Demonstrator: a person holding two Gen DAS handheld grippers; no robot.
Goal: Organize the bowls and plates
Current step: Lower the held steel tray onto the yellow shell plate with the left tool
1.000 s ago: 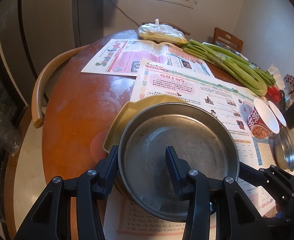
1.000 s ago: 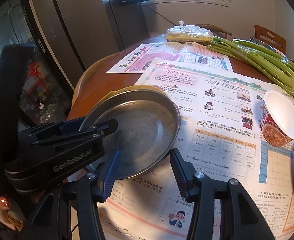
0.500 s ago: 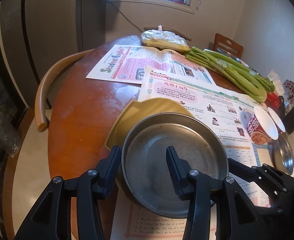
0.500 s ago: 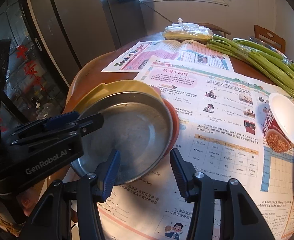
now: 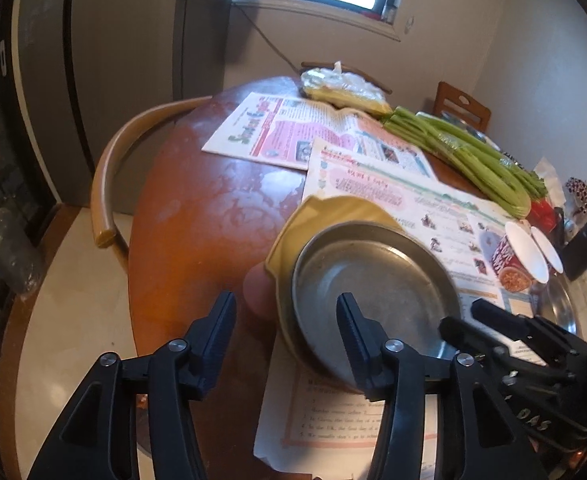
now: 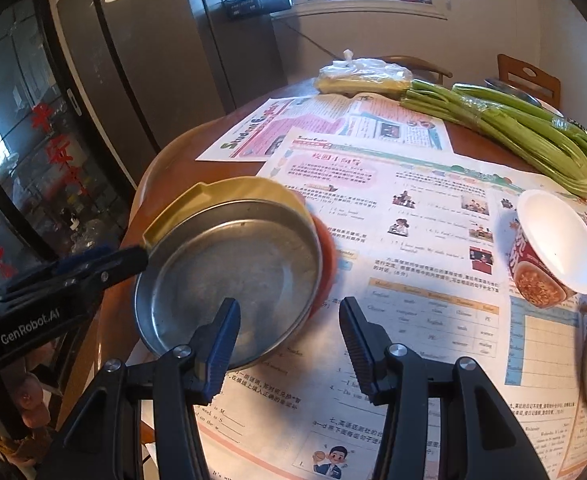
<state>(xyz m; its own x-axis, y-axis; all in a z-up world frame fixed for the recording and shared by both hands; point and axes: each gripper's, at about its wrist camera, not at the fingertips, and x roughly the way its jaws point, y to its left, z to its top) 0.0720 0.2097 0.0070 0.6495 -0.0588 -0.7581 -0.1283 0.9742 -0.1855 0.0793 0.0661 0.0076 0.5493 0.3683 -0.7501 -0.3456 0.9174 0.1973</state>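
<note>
The left gripper point(image 5: 285, 316) has its jaws opening, and nothing is pressed between them: its right finger overlaps the near rim of the steel plate point(image 5: 377, 284), while its left finger stands out over bare tabletop. The plate sits nested in a yellow dish point(image 5: 325, 210), with what looks like an orange-red plate point(image 6: 327, 256) under both, though only a sliver of it shows and I cannot be sure what it is. This stack rests at the near-left edge of the round table point(image 5: 213, 216), partly on a newspaper point(image 6: 413, 216).

The right gripper point(image 6: 289, 328) holds its jaws at a moderate gap with nothing between them; its left finger overlaps the steel plate's near rim and its right finger hangs over the newspaper. From it the stack lies ahead and to the left; from the left gripper, ahead and to the right. Both are close to the rim, so either could take it.

Both grippers angle steeply down toward the table. Off to the right stand a paper cup bowl point(image 6: 553, 256) and another steel dish point(image 5: 557, 308) at the frame edge, probably next for the stack.
</note>
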